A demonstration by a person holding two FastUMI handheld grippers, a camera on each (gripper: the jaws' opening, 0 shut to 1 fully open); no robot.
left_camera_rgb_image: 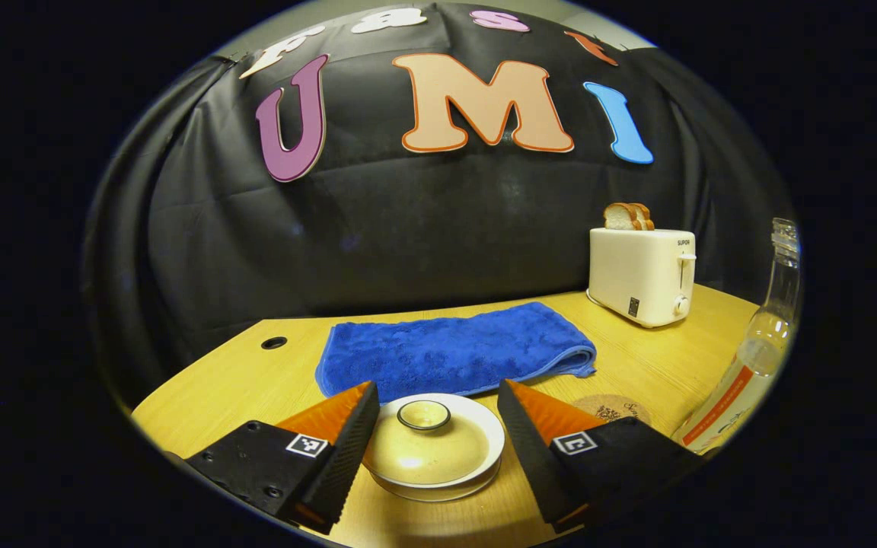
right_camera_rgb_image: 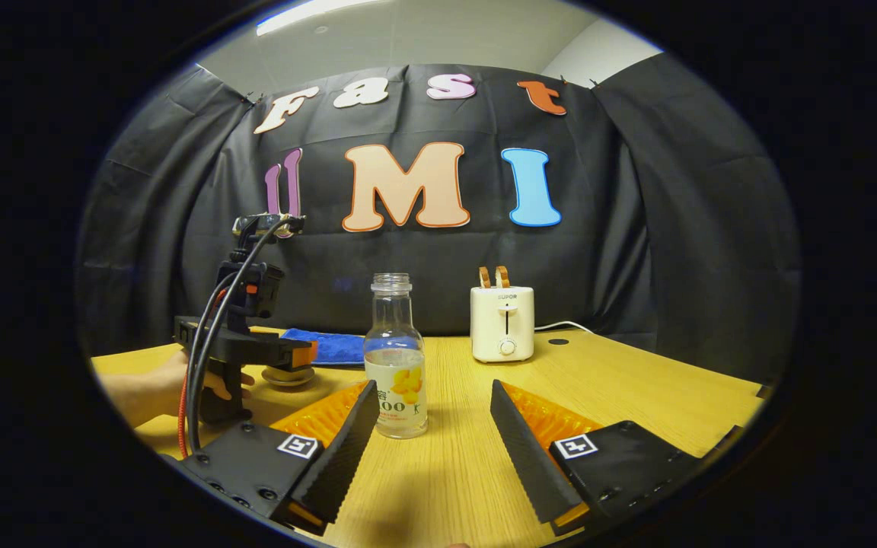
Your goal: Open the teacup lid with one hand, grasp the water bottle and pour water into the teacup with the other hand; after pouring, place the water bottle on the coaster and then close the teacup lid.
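Note:
The teacup (left_camera_rgb_image: 434, 450) stands on the wooden table with its cream lid (left_camera_rgb_image: 423, 444) on, knob ring facing up. My left gripper (left_camera_rgb_image: 432, 441) is open, its fingers flanking the cup without touching. The clear water bottle (right_camera_rgb_image: 397, 358), uncapped and partly filled, stands upright; it shows at the right edge of the left gripper view (left_camera_rgb_image: 758, 350). My right gripper (right_camera_rgb_image: 435, 438) is open just short of the bottle, which stands nearer its left finger. A round cork coaster (left_camera_rgb_image: 612, 409) lies right of the teacup. The left gripper (right_camera_rgb_image: 256, 346), held by a hand, also appears over the cup (right_camera_rgb_image: 288, 375) in the right gripper view.
A folded blue towel (left_camera_rgb_image: 454, 350) lies behind the teacup. A white toaster (left_camera_rgb_image: 640, 274) with bread slices stands at the back right, its cord trailing on the table (right_camera_rgb_image: 636, 396). A cable hole (left_camera_rgb_image: 274, 342) is near the table's far left corner.

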